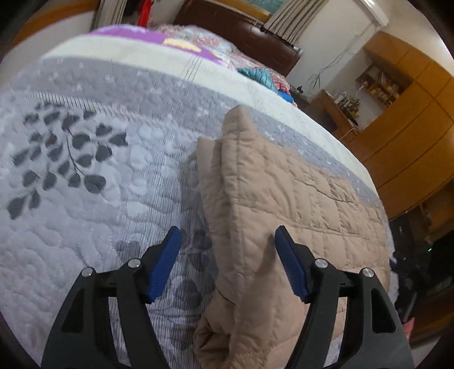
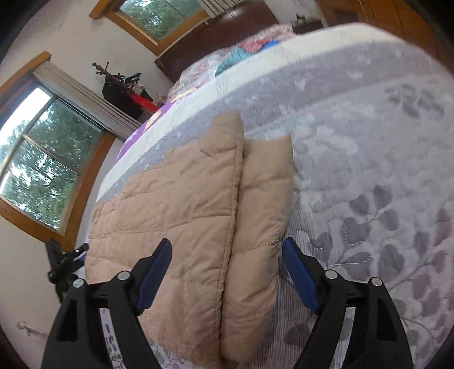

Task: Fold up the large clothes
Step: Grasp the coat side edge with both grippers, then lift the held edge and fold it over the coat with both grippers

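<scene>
Left gripper and right gripper: jaws apart, nothing pinched, hovering over the near end. Beige quilted jacket lies folded on the grey leaf-print bedspread. Likely light, puffy, slippery and springy; grab stitched edges or corners. Long axis runs away toward the headboard.

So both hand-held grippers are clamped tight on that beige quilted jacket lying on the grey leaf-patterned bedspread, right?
Not clamped: both wrist views show the left hand-held gripper and right hand-held gripper open over the beige quilted jacket, which lies on the grey leaf-patterned bedspread.
</scene>
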Available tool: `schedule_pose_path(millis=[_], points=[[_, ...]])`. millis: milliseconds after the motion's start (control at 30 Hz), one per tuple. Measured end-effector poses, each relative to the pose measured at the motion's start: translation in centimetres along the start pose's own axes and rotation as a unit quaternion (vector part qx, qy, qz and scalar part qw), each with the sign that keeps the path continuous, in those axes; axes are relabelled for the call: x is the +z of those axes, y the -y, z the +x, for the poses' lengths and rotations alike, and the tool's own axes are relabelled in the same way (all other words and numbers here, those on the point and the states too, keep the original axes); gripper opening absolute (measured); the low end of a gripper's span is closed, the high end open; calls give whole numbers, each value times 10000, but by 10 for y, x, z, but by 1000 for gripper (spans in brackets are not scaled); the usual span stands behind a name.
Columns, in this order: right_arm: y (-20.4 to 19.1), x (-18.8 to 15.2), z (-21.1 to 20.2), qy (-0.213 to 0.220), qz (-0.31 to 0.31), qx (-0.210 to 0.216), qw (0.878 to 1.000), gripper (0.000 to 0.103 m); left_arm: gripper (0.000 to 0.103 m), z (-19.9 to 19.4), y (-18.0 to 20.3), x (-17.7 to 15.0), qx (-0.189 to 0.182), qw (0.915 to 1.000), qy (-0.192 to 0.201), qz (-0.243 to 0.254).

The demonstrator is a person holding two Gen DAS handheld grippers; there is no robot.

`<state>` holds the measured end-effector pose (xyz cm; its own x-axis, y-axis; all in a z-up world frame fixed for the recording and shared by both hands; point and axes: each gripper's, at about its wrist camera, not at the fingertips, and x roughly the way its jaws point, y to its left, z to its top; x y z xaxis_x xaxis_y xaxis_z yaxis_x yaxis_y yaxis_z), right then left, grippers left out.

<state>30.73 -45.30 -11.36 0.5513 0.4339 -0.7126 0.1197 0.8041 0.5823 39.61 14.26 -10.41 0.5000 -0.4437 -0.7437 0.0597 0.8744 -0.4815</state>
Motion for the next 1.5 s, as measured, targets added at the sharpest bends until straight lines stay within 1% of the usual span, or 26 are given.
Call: schedule_pose_path(millis=[133,233,333,400,467,533,600,700,733,767,800,833,867,900,933,967,1000,1100,1167,1267,1467,1500], points=[[11,0,18,-226,179,161,9995,80,71,17,-9,1,-315,9993,-114,-170],[17,1,24,-226,254,314,9989,82,72,27,-13,4,-520,9981,-181,-275],[15,4,27,-244,236,393,9987,82,72,39,-10,8,-631,9973,-258,-270],[14,8,32,-282,193,430,9985,82,72,50,-4,12,-687,9967,-381,-215],[11,9,36,-354,193,599,9974,82,74,59,0,17,-705,9964,-442,-164],[8,12,42,-405,183,610,9971,82,75,65,4,19,-756,9957,-523,-116],[4,14,49,-439,145,578,9973,79,77,72,10,21,-751,9955,-578,-69],[-3,14,53,-448,64,503,9977,65,78,79,24,19,-704,9954,-645,124],[-4,15,55,-479,68,545,9973,57,78,81,29,18,-782,9943,-704,168],[-5,16,56,-489,89,593,9970,47,74,84,35,17,-828,9935,-755,189],[-6,16,56,-496,106,674,9964,43,61,87,40,15,-790,9936,-777,233],[-6,18,57,-498,110,743,9959,34,55,89,45,13,-718,9937,-806,291],[-7,18,55,-487,102,814,9954,28,46,89,49,12,-653,9943,-778,323],[-9,18,53,-467,80,848,9953,26,35,89,54,10,-637,9946,-733,359],[-13,18,50,-437,35,856,9954,23,31,88,57,9,-672,9947,-691,355],[-14,17,47,-416,-3,833,9957,21,23,84,62,8,-731,9949,-621,308],[-16,17,43,-387,-44,798,9961,20,19,82,63,8,-766,9950,-577,276],[-28,16,30,-261,-158,807,9963,18,14,68,72,7,-816,9956,-388,240],[-37,15,17,-171,-235,877,9957,17,13,57,78,7,-837,9957,-285,284],[-50,11,-4,-74,-368,928,9950,17,13,37,89,4,-987,9945,-147,315],[-79,-8,-54,125,-727,971,9925,17,12,-18,115,-12,-1187,9914,131,529],[-83,-13,-63,158,-798,974,9919,17,12,-30,113,-18,-1204,9909,175,570]])
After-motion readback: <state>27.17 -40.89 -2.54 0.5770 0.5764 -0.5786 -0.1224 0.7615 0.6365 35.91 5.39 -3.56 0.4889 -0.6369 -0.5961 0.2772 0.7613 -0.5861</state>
